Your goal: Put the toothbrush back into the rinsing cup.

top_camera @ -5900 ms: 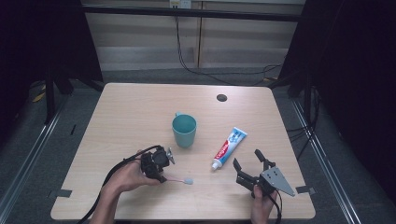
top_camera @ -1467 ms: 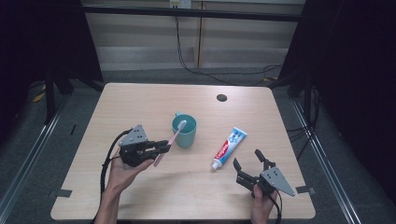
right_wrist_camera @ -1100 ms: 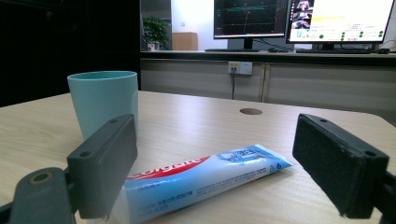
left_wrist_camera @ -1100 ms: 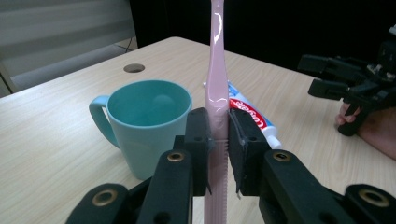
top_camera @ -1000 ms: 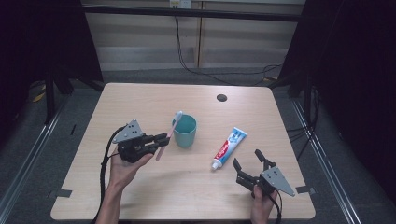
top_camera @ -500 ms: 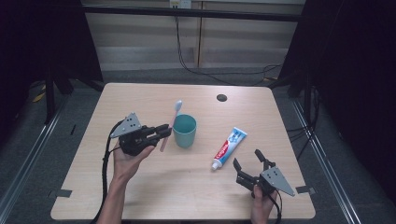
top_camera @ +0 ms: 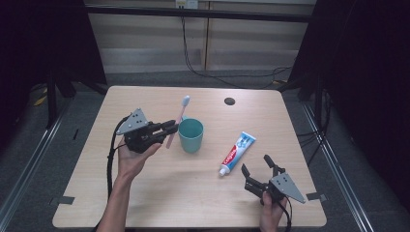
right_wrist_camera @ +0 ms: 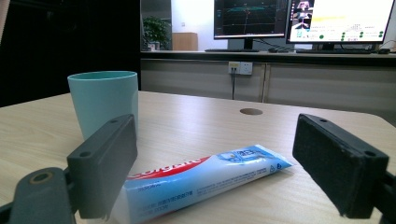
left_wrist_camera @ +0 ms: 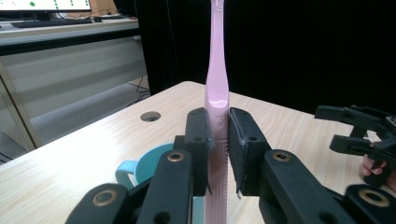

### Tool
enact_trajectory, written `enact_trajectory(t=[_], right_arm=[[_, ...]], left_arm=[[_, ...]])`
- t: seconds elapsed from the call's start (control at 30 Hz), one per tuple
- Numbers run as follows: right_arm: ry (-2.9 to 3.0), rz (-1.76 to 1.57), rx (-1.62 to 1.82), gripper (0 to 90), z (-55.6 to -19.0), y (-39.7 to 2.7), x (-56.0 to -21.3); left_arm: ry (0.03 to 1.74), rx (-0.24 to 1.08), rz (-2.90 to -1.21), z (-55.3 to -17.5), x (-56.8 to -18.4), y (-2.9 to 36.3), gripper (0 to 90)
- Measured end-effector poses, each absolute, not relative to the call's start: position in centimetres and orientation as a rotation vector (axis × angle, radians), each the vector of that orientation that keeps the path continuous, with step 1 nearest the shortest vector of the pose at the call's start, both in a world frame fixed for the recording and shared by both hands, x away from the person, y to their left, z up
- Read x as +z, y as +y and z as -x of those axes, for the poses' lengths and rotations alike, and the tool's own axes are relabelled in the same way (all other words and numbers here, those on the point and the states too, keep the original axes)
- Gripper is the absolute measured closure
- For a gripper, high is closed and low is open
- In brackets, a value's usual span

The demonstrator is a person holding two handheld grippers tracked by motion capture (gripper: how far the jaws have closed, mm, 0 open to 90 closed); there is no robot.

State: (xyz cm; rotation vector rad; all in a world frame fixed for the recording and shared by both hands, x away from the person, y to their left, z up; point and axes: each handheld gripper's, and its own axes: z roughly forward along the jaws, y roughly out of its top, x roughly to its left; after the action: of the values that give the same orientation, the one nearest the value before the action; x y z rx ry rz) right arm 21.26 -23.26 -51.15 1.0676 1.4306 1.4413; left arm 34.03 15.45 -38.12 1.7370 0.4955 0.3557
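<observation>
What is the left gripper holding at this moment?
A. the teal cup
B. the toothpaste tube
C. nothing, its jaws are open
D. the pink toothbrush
D: the left gripper has its jaws closed on the handle of the pink toothbrush, which stands upright beside the teal cup.

Left hand [top_camera: 131, 157]: raised above the table, palm up under its gripper, forearm coming in from the bottom edge.
Left gripper [top_camera: 170, 127]: held level, pointing right, jaws closed tight on a thin pink handle that stands upright between the pads.
Right hand [top_camera: 270, 212]: low at the near right edge.
Right gripper [top_camera: 256, 166]: resting low, pointing away and left, jaws spread wide, nothing between them.
</observation>
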Motion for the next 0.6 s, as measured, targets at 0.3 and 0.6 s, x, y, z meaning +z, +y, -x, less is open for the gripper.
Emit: enact_trajectory(t=[0.3, 0.6], right_arm=[[1.426, -1.068, 1.44, 13.2, -21.3, -23.3, -51.2], [1.432, -1.067, 1.441, 13.2, -21.2, -23.3, -51.2]], left_arm=[[0.522, 0.358, -1.697, -35.1, -37.8, 15.7, 78.8], [0.518, 0.363, -1.658, -36.3, -37.8, 15.1, 78.8]])
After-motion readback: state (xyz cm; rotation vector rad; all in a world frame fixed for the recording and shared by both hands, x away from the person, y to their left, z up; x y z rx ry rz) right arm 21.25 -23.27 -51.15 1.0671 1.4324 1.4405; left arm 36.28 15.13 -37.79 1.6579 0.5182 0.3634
